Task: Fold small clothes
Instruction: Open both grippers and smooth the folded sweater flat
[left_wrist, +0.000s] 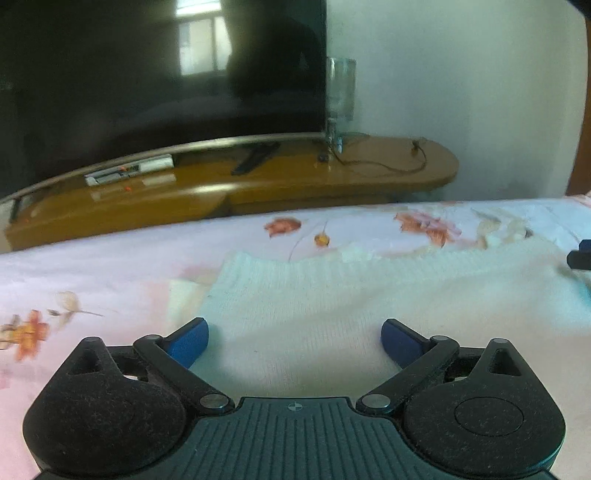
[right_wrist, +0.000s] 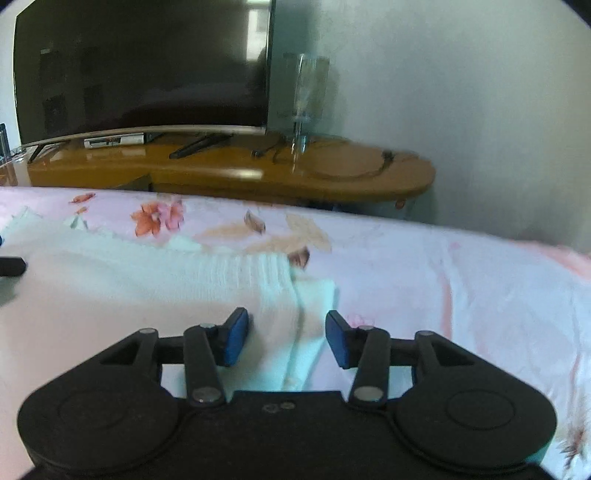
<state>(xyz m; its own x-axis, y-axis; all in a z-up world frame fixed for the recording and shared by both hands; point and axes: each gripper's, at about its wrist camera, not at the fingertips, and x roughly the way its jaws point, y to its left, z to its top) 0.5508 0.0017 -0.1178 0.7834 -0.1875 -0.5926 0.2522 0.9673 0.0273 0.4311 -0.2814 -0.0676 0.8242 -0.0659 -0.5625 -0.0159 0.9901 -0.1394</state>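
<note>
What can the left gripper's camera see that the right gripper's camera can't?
Only the left wrist view shows the left gripper, wide open over the white knit garment's left edge. Only the right wrist view shows the right gripper, open over the garment's right edge and its buttoned strip. Both show the floral bedsheet, the dark television and the wooden stand.

The left gripper (left_wrist: 294, 341) has a ribbed dark teal-grey body with a small crosshair mark, flanked by 2 rounded black housings in a fuzzy texture. Black linkage arms with silver pivot pins carry 2 blue fingertip pads (left_wrist: 190, 341). The right gripper (right_wrist: 287, 338) matches — smooth black body, blue pads (right_wrist: 236, 338), silver pins.
</note>
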